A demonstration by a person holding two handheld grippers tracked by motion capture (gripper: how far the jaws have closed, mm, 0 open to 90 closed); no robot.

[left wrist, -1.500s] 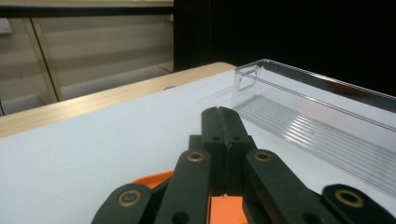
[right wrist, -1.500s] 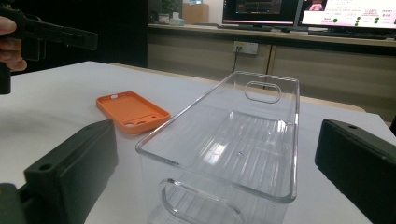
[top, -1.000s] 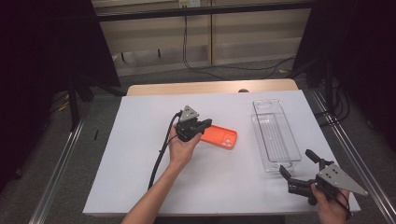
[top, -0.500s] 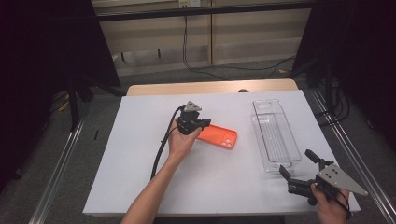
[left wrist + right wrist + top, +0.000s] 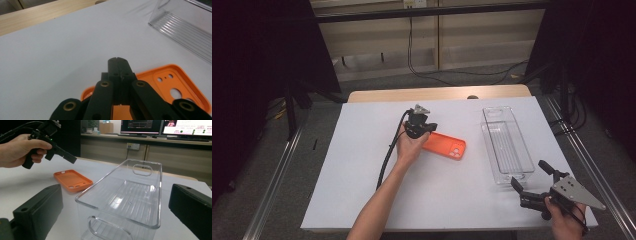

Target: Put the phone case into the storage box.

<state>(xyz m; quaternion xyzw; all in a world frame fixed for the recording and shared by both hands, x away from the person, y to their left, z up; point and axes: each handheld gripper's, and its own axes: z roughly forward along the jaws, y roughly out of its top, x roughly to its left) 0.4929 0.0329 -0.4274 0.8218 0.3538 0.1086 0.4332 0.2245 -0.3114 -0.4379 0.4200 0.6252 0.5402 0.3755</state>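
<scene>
An orange phone case (image 5: 445, 146) lies flat on the white table (image 5: 362, 165), open side up. My left gripper (image 5: 431, 129) hangs just above its left end, held in a hand, its jaws pressed together with nothing between them. In the left gripper view the shut left gripper (image 5: 118, 60) points past the phone case (image 5: 175, 85) toward bare table. My right gripper (image 5: 529, 174) rests near the front right corner with jaws wide apart, facing a clear plastic container (image 5: 506, 145). In the right gripper view the container (image 5: 125, 195) stands just beyond the open right gripper (image 5: 115, 212).
The clear container stands lengthwise along the table's right side, with a handle cutout at each end. A black cable (image 5: 389, 150) trails from the left gripper toward the front. A wooden strip (image 5: 437, 94) runs along the table's far edge.
The left hand has carried its shut gripper a little toward the far side, over the case's left end. The right gripper has kept still.
</scene>
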